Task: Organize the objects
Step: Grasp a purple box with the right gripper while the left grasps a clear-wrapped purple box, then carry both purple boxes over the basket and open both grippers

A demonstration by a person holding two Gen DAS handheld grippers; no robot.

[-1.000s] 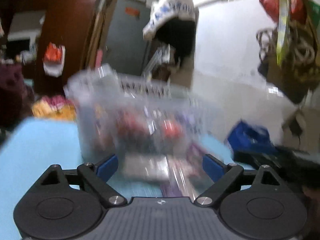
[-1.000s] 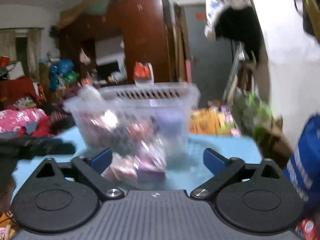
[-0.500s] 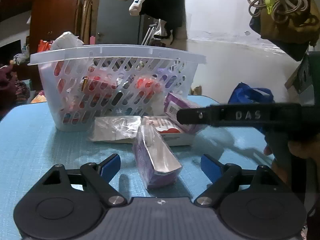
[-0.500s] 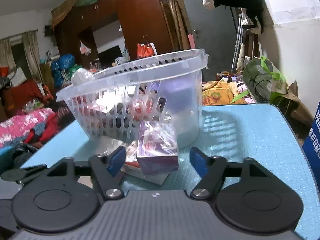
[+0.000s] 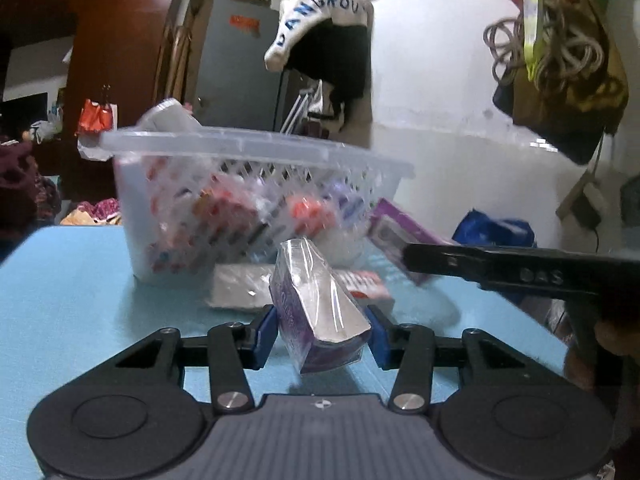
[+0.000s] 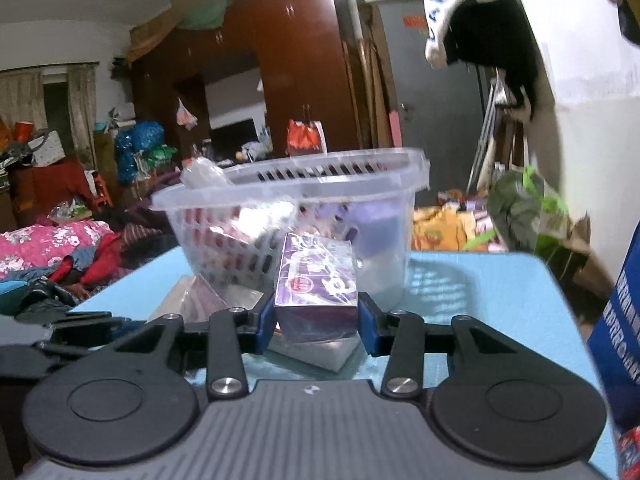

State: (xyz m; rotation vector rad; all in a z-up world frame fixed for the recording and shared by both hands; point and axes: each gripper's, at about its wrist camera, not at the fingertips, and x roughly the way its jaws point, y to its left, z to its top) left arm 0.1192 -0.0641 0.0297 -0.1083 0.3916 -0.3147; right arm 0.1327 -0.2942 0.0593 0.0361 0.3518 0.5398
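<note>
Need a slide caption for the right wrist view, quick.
Right tool closing on a purple wrapped box before the clear plastic basket on the blue table.

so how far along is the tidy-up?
Done: several packets already sit in the basket. In hand: left gripper and right gripper are each closing on a purple box. Left: flat packets lie on the table.

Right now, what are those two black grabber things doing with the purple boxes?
A person holds a gripper in each hand at a blue table. The left gripper is closing on a wrapped purple box, and the right gripper is closing on another purple box. Both boxes sit between blue pads. Behind them stands a clear basket already holding packets, probably where the boxes go.
</note>
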